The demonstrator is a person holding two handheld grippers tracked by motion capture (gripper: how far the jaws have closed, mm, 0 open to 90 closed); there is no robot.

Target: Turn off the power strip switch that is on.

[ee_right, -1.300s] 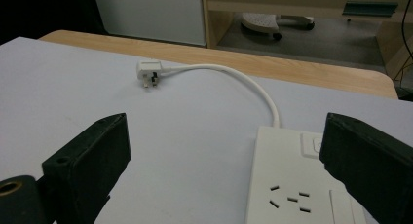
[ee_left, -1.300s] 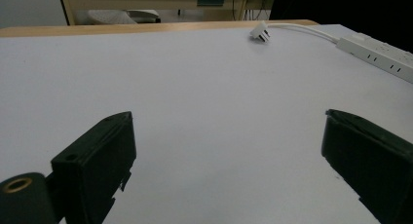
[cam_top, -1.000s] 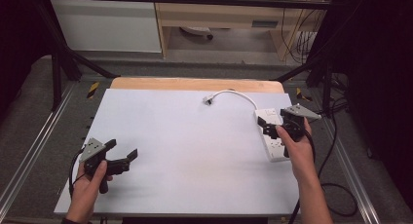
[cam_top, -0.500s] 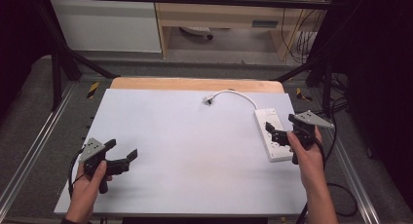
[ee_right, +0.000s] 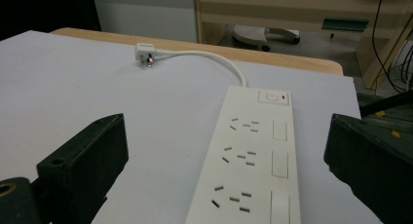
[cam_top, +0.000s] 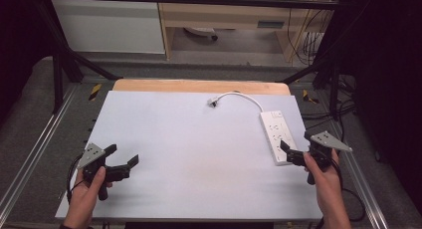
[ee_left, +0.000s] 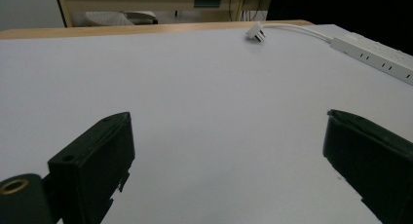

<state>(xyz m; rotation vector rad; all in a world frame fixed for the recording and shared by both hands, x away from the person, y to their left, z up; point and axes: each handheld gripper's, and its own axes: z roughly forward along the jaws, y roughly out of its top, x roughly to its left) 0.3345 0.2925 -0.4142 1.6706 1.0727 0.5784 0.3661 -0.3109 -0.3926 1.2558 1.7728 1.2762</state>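
2 grippers spread wide, holding nothing: right gripper (cam_top: 291, 154) just beside power strip (cam_top: 276, 135); left gripper (cam_top: 124, 165) well apart.

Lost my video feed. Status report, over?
Left gripper open, idle near table corner. Right gripper open, at power strip's near end, holding nothing. Plug lies loose. Nothing in the way.

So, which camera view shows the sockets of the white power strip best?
The right gripper view: the power strip lies close, its socket slots and switch clear. The high view shows the whole strip, small. The left gripper view catches it far off at the edge.
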